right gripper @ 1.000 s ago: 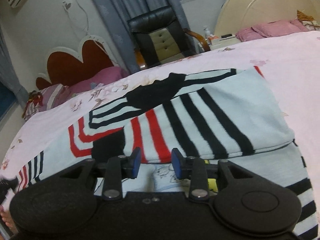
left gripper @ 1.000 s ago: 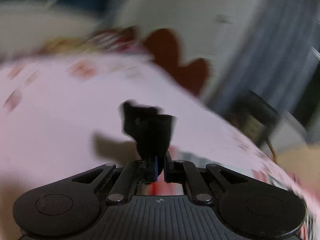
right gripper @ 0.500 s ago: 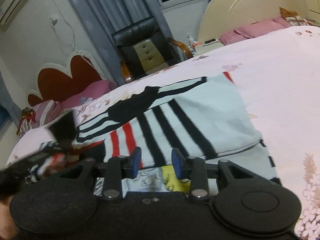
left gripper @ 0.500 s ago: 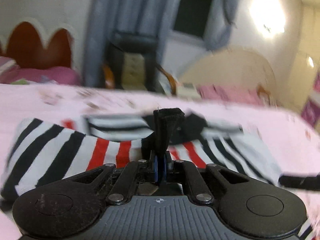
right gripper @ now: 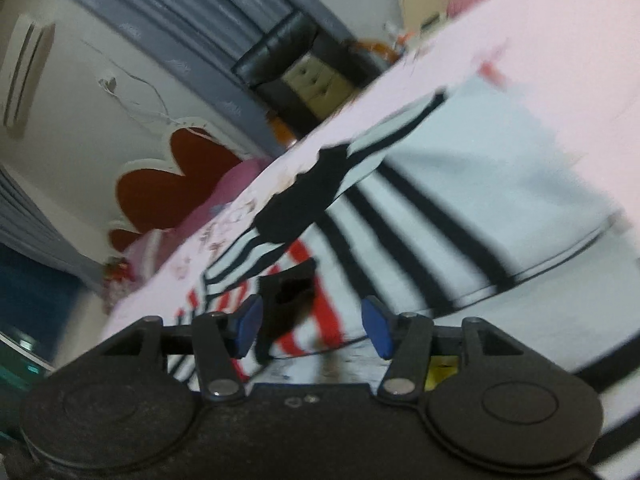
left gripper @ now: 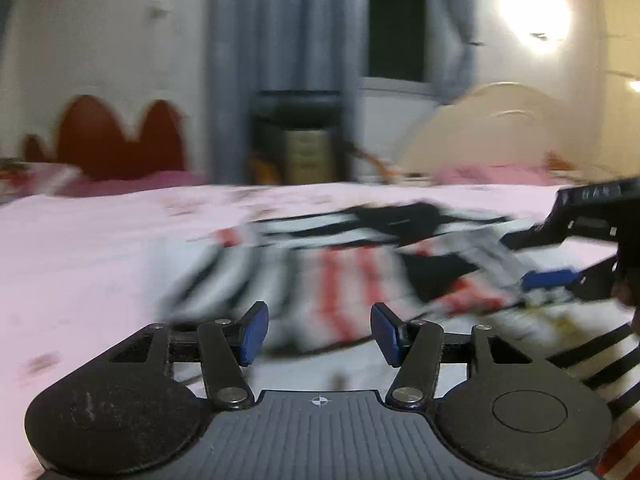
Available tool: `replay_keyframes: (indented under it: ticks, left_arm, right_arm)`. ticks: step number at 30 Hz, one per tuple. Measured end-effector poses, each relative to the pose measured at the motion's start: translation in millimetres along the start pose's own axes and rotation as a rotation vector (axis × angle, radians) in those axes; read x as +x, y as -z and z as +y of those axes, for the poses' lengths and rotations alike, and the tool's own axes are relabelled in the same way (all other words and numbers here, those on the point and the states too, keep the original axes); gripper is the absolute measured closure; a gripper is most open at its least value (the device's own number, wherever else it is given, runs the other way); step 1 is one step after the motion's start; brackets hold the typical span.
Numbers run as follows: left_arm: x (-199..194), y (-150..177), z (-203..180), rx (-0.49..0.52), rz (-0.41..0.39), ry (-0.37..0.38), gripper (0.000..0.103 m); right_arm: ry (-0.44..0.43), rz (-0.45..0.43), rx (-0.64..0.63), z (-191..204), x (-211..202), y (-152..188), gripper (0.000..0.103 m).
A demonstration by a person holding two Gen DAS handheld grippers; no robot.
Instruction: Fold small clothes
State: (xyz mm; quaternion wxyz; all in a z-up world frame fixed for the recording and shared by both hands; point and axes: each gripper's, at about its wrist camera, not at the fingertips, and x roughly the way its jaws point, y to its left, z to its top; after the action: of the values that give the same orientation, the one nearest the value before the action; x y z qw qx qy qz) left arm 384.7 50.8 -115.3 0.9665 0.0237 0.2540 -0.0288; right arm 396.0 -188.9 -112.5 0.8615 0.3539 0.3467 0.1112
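A white top with black and red stripes (left gripper: 340, 264) (right gripper: 480, 184) lies partly folded on the pink bedsheet (left gripper: 80, 260). My left gripper (left gripper: 320, 334) hovers low over its near edge, jaws opening, nothing between the blue pads. My right gripper (right gripper: 314, 330) is rolled to one side above the red stripes, its jaws also opening. A black sleeve cuff (right gripper: 288, 292) stands up just past its left pad, and neither pad presses it. In the left wrist view the right gripper (left gripper: 532, 260) reaches in from the right edge over the garment. Both views are blurred.
Beyond the bed stand a black chair (left gripper: 296, 148) (right gripper: 296, 68) and grey curtains (left gripper: 280, 40). A red scalloped headboard (left gripper: 116, 140) (right gripper: 176, 176) is at the left, a cream headboard (left gripper: 492, 132) with pink pillows at the right.
My left gripper let go of the black cuff, opened and swung across over the striped top. My right gripper rolled, sank a little and opened wider.
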Motion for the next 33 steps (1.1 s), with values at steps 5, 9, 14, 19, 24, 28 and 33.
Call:
replay_keyframes:
  ticks: [5,9,14,19,24,28,33]
  left_arm:
    - [-3,24,56,-0.077,0.104,-0.121,0.046]
    - [14,25,62,-0.075,0.141,-0.092,0.046]
    - [44,17,51,-0.054,0.110,-0.063,0.046]
    - [51,9,47,-0.023,0.089,-0.047,0.046]
    - [59,4,47,-0.023,0.091,-0.030,0.047]
    - [71,6,51,-0.042,0.156,-0.015,0.047]
    - [70,7,57,-0.063,0.153,-0.009,0.047]
  right_arm:
    - [-0.016,0.064,0.036,7,51,1,0.062]
    - [0.031,0.075,-0.080,27,66,1,0.096]
    - [0.080,-0.034,-0.255,48,33,-11,0.097]
    - [0.153,-0.138,-0.295,33,-10,-34,0.097]
    - [0.199,-0.094,-0.296,9,-11,-30,0.097]
    - [0.210,-0.085,-0.284,-1,-7,-22,0.097]
    - [0.200,-0.090,-0.321,3,-15,-20,0.097]
